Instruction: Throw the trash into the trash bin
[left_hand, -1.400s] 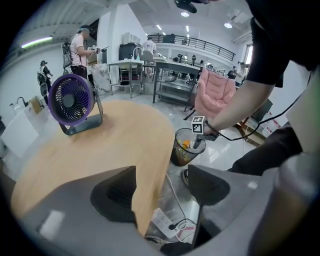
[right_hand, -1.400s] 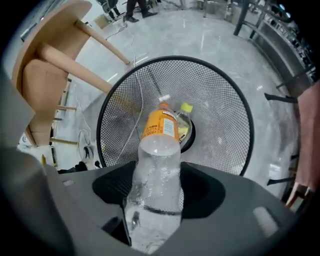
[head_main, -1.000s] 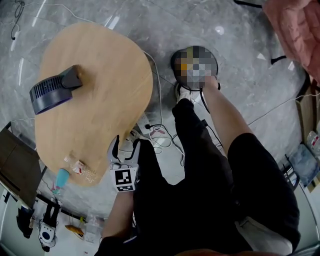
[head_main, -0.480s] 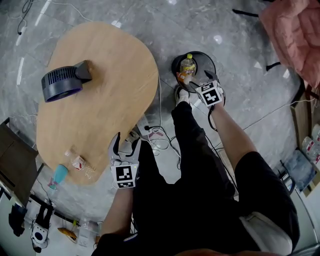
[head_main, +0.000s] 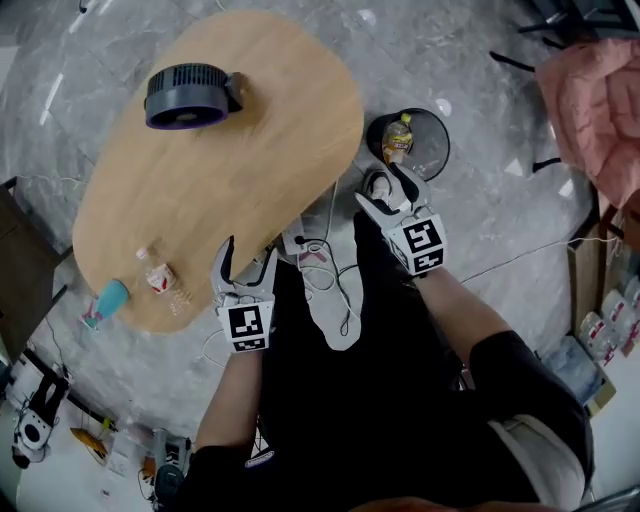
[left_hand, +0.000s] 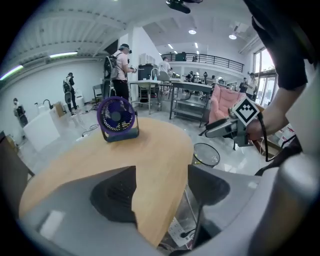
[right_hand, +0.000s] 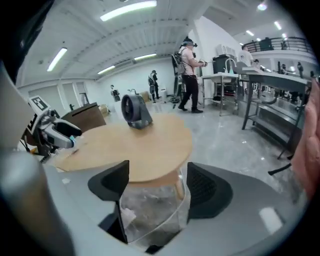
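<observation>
From the head view, the left gripper (head_main: 248, 262) holds its fingers wide with nothing between them, at the near edge of the table (head_main: 260, 160). A clear plastic bottle (head_main: 160, 278) lies on the table off to their left, and the fan (head_main: 185, 95) stands far ahead. The right gripper (head_main: 388, 188) has fairly wide, empty fingers that have just closed a little. The trash bin (head_main: 434, 152) stands on the floor just beyond their tips, with a yellow-labelled bottle (head_main: 398, 137) inside.

In the left gripper view, the fingers are spread over the table. The fan is ahead to their left and the bin ahead to their right.

In the right gripper view, the fingers are apart and grip nothing. The table's edge shows between them, with the fan beyond.
</observation>
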